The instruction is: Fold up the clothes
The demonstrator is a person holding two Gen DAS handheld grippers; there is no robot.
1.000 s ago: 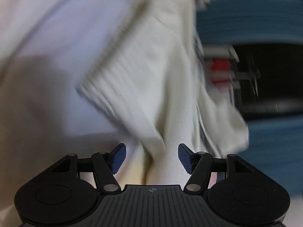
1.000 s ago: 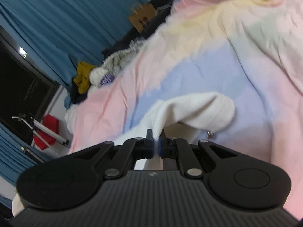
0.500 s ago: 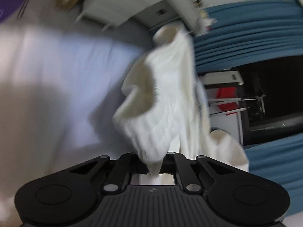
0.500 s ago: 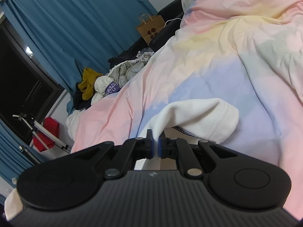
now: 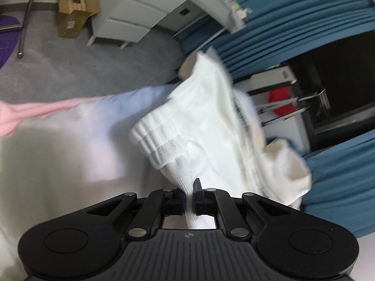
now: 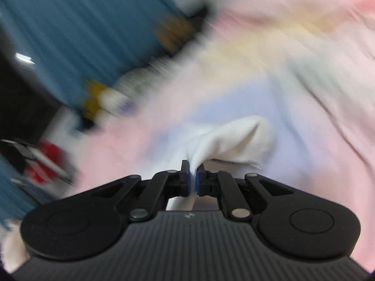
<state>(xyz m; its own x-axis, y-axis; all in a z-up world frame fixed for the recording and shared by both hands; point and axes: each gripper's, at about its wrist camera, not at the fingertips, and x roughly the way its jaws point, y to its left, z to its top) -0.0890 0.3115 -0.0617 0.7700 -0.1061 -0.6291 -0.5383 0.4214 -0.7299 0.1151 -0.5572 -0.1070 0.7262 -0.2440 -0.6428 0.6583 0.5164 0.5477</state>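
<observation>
left gripper clenched on the white knit garment, lifted off the pastel duvet | right gripper pinching another bit of it | heads up: you've only got thin pinches, tug them apart and the fabric could slip out or bunch

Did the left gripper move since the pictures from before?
Yes. The left gripper, shut on the white garment, has lifted up and back: the white drawer unit and grey floor, hidden before, now show beyond the bedcover.
</observation>
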